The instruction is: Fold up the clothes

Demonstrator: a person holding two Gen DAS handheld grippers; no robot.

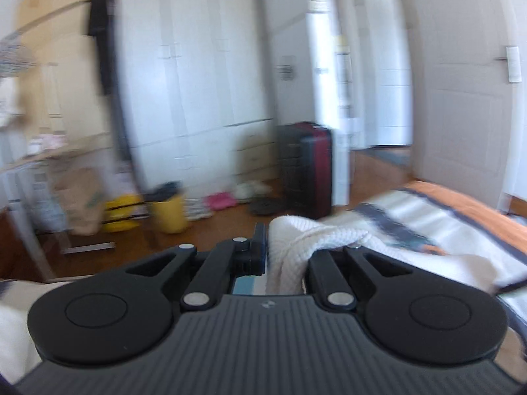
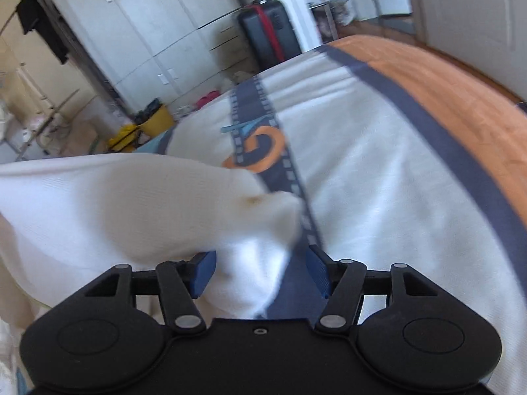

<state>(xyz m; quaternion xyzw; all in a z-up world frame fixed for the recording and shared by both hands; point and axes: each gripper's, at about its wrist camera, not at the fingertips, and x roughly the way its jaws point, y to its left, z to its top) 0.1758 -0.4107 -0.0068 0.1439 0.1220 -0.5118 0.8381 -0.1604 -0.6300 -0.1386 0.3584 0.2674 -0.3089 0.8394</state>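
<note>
A white knit garment (image 1: 306,240) is bunched between the jaws of my left gripper (image 1: 290,253), which is raised above the bed; the right finger is hidden under the fabric. In the right wrist view the same white garment (image 2: 131,204) stretches from the left into my right gripper (image 2: 260,270), whose blue pads (image 2: 204,273) stand apart with a fold of cloth lying between them. The garment hangs over the bed cover (image 2: 378,181).
The bed cover is white with navy film-strip bands and an orange edge (image 2: 444,75). Beyond the bed are a white wardrobe (image 1: 197,82), a dark red suitcase (image 1: 309,168), a yellow bin (image 1: 168,214), a desk (image 1: 39,161) and an open door (image 1: 461,98).
</note>
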